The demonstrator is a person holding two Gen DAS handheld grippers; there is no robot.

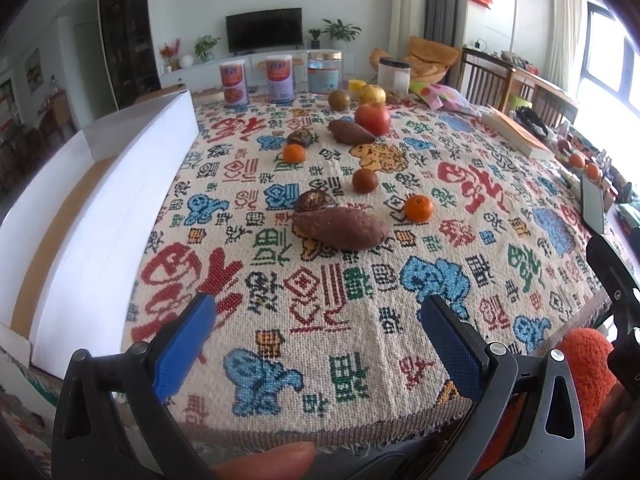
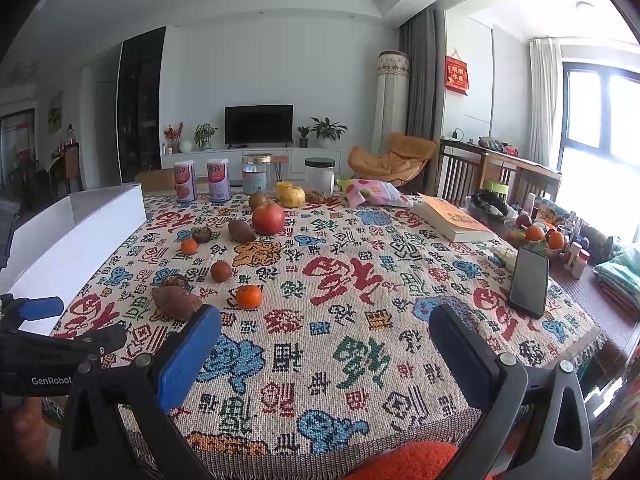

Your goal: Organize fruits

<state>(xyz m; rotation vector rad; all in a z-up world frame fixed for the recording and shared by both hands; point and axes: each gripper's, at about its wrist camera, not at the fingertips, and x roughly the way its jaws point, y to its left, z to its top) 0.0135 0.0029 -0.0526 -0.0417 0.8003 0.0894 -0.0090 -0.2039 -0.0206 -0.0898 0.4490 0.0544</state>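
Left gripper (image 1: 316,316) and right gripper (image 2: 326,330) hovering above the near edge of the table (image 1: 360,412), jaws apart, nothing held. Just beyond, toward the near-left part: sweet potato (image 1: 340,227) touching a dark brown fruit (image 1: 315,201), tangerine (image 1: 418,208) beside them. Farther toward the far edge: 1 red apple (image 1: 372,118), another tangerine (image 1: 294,153). Open white box (image 1: 100,216) along the left edge. Likely risks: round fruit rolling off across the woven cloth if nudged; bruising under a hard squeeze; clipping the box wall.

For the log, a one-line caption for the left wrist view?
Open left tool hovers over patterned tablecloth; sweet potato, tangerines, white box ahead.
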